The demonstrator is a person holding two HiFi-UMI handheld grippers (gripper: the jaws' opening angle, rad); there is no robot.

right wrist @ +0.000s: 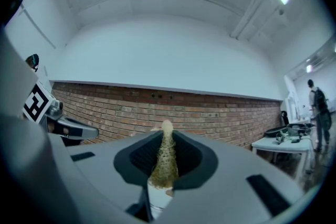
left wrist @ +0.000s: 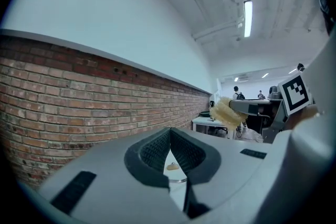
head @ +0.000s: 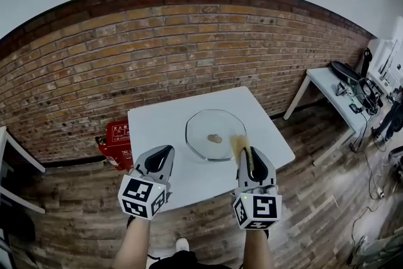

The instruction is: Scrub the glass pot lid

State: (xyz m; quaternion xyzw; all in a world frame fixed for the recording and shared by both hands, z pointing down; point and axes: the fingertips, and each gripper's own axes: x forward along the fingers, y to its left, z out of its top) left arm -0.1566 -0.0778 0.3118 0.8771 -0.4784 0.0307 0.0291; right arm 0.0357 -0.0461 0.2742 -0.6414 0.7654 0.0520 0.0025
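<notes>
The round glass pot lid (head: 215, 134) lies flat on the white table (head: 157, 129), its pale knob (head: 215, 138) in the middle. My right gripper (head: 247, 152) hovers at the lid's near right rim, shut on a yellowish fibrous scrubber (head: 240, 145). In the right gripper view the scrubber (right wrist: 164, 162) stands pinched between the dark pads. My left gripper (head: 169, 150) is held above the table just left of the lid, shut with nothing in it. In the left gripper view the knob (left wrist: 172, 167) shows below the closed jaws, and the scrubber (left wrist: 227, 112) is at the right.
A brick wall (head: 126, 66) runs behind the table. A red box (head: 117, 143) sits on the wooden floor at the table's left. Another white table (head: 334, 91) with dark gear stands at the far right.
</notes>
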